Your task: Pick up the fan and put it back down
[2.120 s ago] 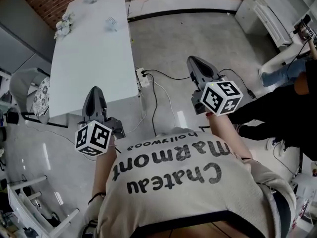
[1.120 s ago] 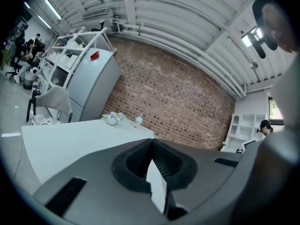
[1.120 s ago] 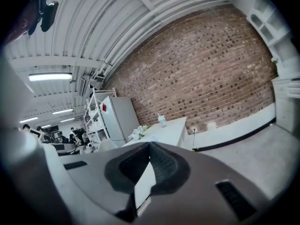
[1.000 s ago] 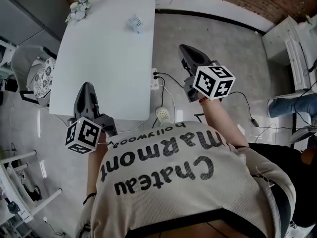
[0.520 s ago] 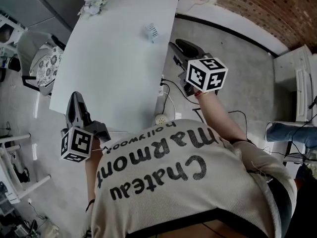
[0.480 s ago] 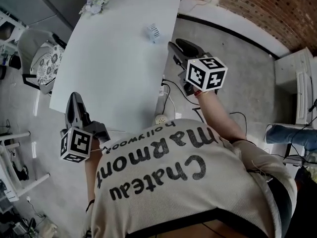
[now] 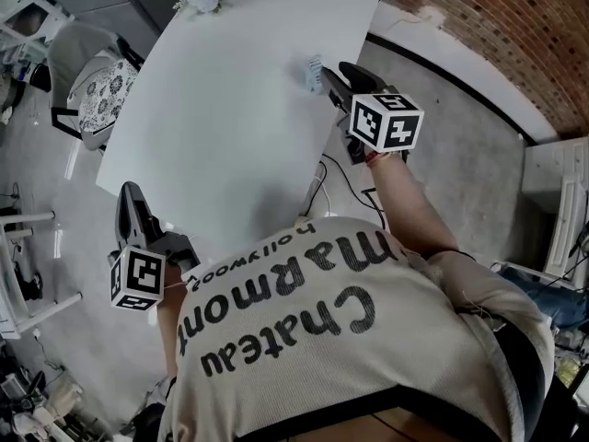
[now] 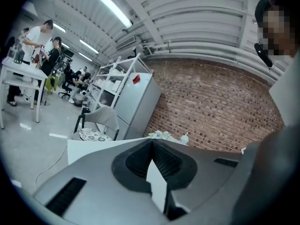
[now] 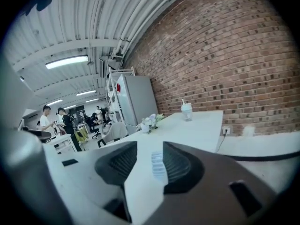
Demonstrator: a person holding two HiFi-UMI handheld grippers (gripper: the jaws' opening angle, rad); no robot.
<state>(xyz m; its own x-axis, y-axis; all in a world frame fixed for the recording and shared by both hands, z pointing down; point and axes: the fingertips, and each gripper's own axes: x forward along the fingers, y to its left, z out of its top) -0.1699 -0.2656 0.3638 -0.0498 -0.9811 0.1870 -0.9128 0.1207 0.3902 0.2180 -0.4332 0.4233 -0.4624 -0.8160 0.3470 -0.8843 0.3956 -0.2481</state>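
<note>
Rough red brick wall (image 7: pixel 497 35) backs the smooth white worktop (image 7: pixel 230 109). Near its edge stands the small, pale, ribbed fan (image 7: pixel 313 70), just ahead of the right gripper (image 7: pixel 333 74). Its dark ridged jaws have just been opening and press on nothing. The left gripper (image 7: pixel 129 201) is closed and empty.

1. Your long white table (image 7: pixel 230 109) looks smooth and matt.
2. The small pale ribbed fan (image 7: pixel 314 72) looks like plastic.
3. The red brick wall (image 7: pixel 479 26) is rough, and the grey floor (image 7: pixel 74 247) is faintly glossy.
</note>
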